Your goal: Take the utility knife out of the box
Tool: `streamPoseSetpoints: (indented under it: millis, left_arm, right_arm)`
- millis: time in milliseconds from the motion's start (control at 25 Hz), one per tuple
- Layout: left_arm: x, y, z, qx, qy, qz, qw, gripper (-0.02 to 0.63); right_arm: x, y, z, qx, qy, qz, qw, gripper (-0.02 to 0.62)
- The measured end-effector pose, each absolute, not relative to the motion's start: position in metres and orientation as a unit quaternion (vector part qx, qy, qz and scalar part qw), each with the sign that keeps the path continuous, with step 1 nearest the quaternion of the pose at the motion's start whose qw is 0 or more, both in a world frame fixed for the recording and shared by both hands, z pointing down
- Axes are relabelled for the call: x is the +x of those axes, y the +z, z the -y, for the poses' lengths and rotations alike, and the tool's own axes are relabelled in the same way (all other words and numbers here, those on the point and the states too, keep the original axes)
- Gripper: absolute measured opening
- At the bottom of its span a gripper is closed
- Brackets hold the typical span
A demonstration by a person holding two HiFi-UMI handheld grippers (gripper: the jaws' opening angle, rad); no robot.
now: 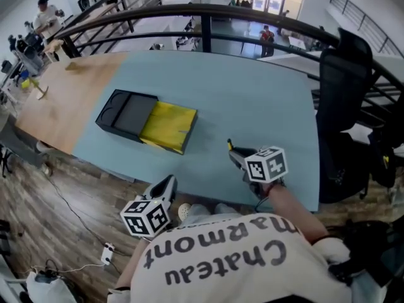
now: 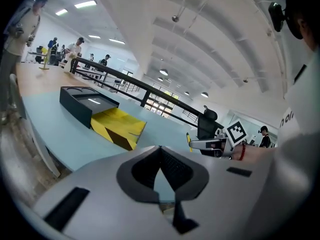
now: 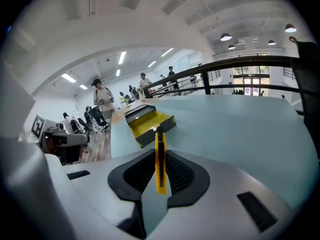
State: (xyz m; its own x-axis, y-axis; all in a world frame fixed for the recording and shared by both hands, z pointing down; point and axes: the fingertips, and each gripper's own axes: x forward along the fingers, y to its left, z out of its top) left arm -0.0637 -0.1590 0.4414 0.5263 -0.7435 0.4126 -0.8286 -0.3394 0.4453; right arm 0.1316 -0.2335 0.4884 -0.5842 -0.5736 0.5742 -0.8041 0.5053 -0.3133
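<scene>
The box lies on the blue-grey table (image 1: 252,93) as a black sleeve (image 1: 125,113) with its yellow tray (image 1: 169,126) slid out to the right. Nothing shows inside the tray. My right gripper (image 1: 232,149) hovers over the table to the right of the box, shut on the yellow utility knife (image 1: 230,145). In the right gripper view the knife (image 3: 160,169) stands edge-on between the pads, pointing toward the box (image 3: 150,121). My left gripper (image 1: 170,180) hangs at the table's near edge, its tips touching with nothing held (image 2: 160,151). From there the tray (image 2: 120,126) lies ahead and to the left.
A black office chair (image 1: 344,93) stands at the table's right end. A dark curved railing (image 1: 208,17) runs behind the table. The table's left part is bare wood (image 1: 69,100). Cables and a plug (image 1: 107,252) lie on the plank floor. People stand far off.
</scene>
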Motion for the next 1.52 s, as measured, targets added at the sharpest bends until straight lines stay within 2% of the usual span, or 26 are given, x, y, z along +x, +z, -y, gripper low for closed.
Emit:
streamPoseSetpoints:
  millis: [280, 520, 760, 1080, 1520]
  left_arm:
    - [-0.043, 0.453, 0.105, 0.803, 0.058, 0.495, 0.327, 0.003]
    - [-0.032, 0.467, 0.063, 0.777, 0.02, 0.512, 0.366, 0.003]
    - [-0.036, 0.488, 0.009, 0.751, 0.036, 0.536, 0.383, 0.003]
    - [-0.067, 0.477, -0.024, 0.724, 0.025, 0.584, 0.366, 0.003]
    - [-0.084, 0.467, -0.045, 0.723, 0.023, 0.589, 0.36, 0.003]
  right_arm:
    - [0.156, 0.498, 0.2, 0.392, 0.291, 0.848, 0.204, 0.084]
    - [0.167, 0.514, 0.163, 0.364, 0.282, 0.858, 0.226, 0.084]
    - [0.168, 0.53, 0.139, 0.355, 0.299, 0.857, 0.225, 0.084]
    - [0.153, 0.523, 0.125, 0.335, 0.274, 0.875, 0.217, 0.084]
    - [0.149, 0.516, 0.107, 0.348, 0.299, 0.868, 0.189, 0.084]
